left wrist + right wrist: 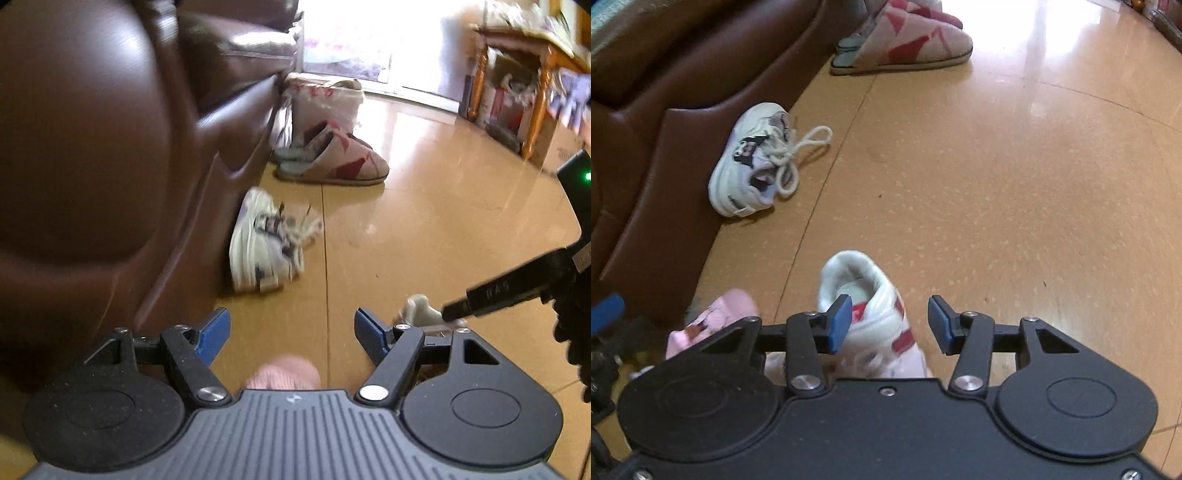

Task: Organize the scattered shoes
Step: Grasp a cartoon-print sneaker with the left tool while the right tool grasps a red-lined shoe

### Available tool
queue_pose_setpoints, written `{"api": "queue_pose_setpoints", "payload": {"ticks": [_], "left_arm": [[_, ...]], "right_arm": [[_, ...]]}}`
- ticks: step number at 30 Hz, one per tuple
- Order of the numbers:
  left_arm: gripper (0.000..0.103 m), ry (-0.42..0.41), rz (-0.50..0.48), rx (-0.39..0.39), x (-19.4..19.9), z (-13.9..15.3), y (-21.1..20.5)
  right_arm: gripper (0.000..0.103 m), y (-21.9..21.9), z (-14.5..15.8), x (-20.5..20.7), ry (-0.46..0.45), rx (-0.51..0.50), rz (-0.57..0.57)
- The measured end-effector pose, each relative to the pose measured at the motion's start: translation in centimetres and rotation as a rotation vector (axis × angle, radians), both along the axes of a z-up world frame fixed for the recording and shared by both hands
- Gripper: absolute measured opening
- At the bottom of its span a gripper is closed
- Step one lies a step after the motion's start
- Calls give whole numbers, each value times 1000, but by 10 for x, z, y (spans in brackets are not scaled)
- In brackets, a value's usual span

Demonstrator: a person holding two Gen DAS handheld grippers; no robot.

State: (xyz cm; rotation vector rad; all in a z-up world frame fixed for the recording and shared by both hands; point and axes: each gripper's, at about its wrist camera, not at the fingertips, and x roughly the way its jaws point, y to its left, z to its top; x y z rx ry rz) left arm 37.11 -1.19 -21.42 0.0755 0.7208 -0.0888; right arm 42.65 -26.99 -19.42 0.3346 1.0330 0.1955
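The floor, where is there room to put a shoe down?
The big bare stretch of floor right of the laced sneaker and in front of the slippers is free. It is crowded along the sofa, and near the grippers, where a white shoe and a pink one sit.

We find both views mounted low over the tan floor (424,221), each looking forward and downward along its own fingers. The left wrist view faces the far bright doorway, with the brown sofa (92,147) close on its left. The right wrist view tilts more steeply and sits nearer the floor. Both share the white sneaker (262,243) (753,162) and the patterned slippers (332,158) (908,44) farther off.
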Motion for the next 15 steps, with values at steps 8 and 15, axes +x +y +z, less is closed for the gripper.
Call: {"api": "queue_pose_setpoints", "payload": {"ticks": [8,15], "left_arm": [[74,-61,49,250,76,-35,-35],[74,10,38,431,135,-84,-50]], "right_arm": [[48,-1,-33,19,29,73,38],[47,1,-35,22,10,74,80]]}}
